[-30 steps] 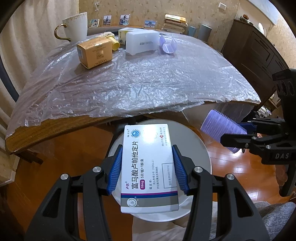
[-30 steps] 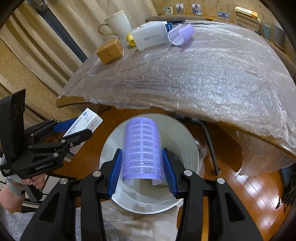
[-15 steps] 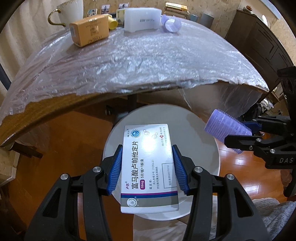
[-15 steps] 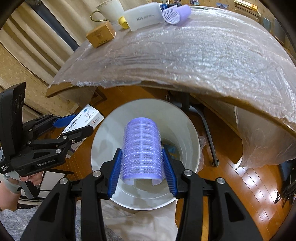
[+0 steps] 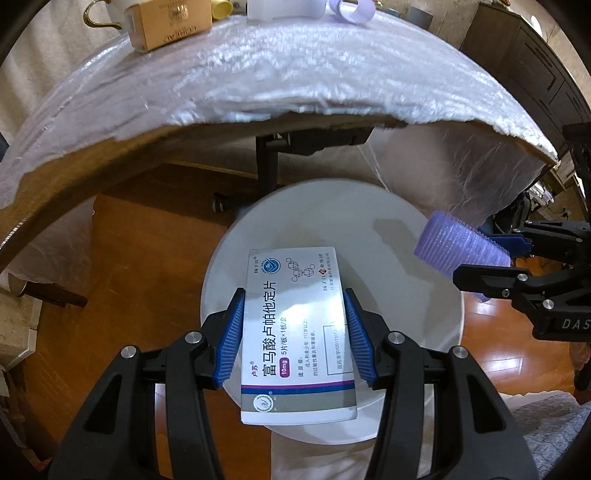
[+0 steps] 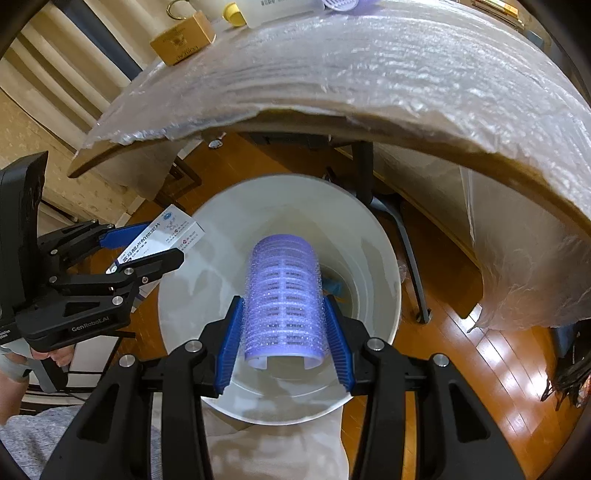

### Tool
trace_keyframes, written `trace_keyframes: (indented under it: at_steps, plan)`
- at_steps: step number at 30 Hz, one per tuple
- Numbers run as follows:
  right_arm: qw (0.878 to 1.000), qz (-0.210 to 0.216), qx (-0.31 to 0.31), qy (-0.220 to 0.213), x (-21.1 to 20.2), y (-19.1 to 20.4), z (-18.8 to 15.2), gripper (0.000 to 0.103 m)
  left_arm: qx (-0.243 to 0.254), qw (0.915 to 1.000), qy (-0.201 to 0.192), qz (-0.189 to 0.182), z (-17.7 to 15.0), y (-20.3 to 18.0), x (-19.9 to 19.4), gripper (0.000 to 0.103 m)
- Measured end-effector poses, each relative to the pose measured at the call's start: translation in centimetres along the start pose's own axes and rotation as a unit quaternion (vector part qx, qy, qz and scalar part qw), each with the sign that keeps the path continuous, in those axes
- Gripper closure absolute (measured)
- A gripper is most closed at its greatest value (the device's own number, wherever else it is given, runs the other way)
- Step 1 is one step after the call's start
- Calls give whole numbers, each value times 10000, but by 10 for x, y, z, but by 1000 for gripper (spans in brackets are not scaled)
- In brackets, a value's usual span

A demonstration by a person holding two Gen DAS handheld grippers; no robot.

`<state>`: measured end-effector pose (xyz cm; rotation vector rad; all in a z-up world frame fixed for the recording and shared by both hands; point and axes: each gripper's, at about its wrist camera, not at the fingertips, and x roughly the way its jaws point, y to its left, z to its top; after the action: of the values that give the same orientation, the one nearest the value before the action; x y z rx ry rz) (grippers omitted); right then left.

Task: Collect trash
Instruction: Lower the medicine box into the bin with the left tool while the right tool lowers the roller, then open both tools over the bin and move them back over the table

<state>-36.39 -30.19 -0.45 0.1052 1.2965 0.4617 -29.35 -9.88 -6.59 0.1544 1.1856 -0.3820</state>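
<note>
**A:** Your left claw [image 5: 295, 332] is clamped on the medicine box [image 5: 297, 332], blue pads [image 5: 232, 334] pressing its two long sides, and it hangs over the white bin [image 5: 424, 295] on the floor beside the table [image 5: 258, 74]. Your right claw [image 6: 284, 325] is clamped on the purple hair roller [image 6: 283, 295], also above the bin's mouth.

**B:** How will they handle?

**A:** The box looks like thin card, light and probably near empty, so I'd judge it stiff along the edges but easy to crush on the broad faces. You hold it by the edges, which is the right place. The roller is a hollow plastic cylinder with a bristly surface, so it should grip the pads well and weigh very little. You have it across the barrel, near the lower end.

**B:** What's in the bin?

**A:** From the right wrist view, something blue [image 6: 334, 286] lies deep at the bottom, partly hidden by the roller; I cannot tell what it is. Otherwise the walls look bare.

**B:** And on the table?

**A:** A tan carton [image 5: 168, 24], a white container [image 5: 284, 7] and another purple roller [image 5: 354, 9] sit at the far edge on the plastic sheet [image 5: 332, 81]; which count as trash I cannot tell.
</note>
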Motion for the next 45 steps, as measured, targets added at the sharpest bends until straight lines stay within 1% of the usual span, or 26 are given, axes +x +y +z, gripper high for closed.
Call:
trace_keyframes:
  at_steps: [5,13,19,21,22,23,24,25,27,32,34,37,39,40,41,42,43,44,45]
  plan:
    - [9999,-77,-26,109,13,0,-1,60,57,9998,175,58,0,1,18,51]
    - [9994,-148,71,298,33,-11,-5,60,152,9990,398,115,0,-1,44,51]
    - [9991,-188,118,370,42,-15,-6,60,200,9986,470,161,-4,1,53,51]
    - [9990,-250,128,340,43,-16,-6,59,206,9987,457,111,-4,2,54,50]
    - [9991,-257,138,306,42,-17,-5,52,224,9990,373,58,-4,2,52,48]
    - [9992,-274,187,217,38,-18,-6,35,233,9991,334,95,-3,0,51,29]
    - [9992,-280,240,120,33,-16,-7,29,232,9992,276,175,-2,1,51,14]
    - [9992,-261,285,44,30,-18,-7,24,222,9993,209,200,-4,3,49,13]
    - [9992,-229,333,-10,23,-19,-7,24,177,9996,180,130,-4,5,44,13]
    - [9989,-277,310,-204,-2,-19,-13,24,133,9997,74,170,-8,6,28,13]
    - [9987,-290,210,-364,-21,-15,-15,24,126,9998,-52,166,-10,8,11,13]
    - [9967,-311,24,-756,-56,-5,-16,24,93,9993,-355,101,-7,8,-23,13]
    - [9940,-270,-159,-1044,-78,5,-13,24,27,9976,-675,-167,0,6,-55,13]
    - [9913,-282,-291,-1250,-91,13,-10,24,21,9952,-920,-344,4,5,-76,13]
    - [9881,-288,-403,-1454,-101,19,-6,19,54,9919,-1175,-473,9,4,-95,13]
    - [9854,-311,-464,-1610,-107,23,-2,15,99,9884,-1422,-525,13,3,-110,5]
    - [9805,-360,-529,-1857,-115,29,5,8,166,9834,-1749,-449,19,3,-127,2]
    - [9758,-385,-570,-2075,-120,32,10,5,230,9772,-2096,-242,25,4,-142,2]
    - [9707,-408,-610,-2286,-123,35,18,4,260,9720,-2335,15,31,6,-150,2]
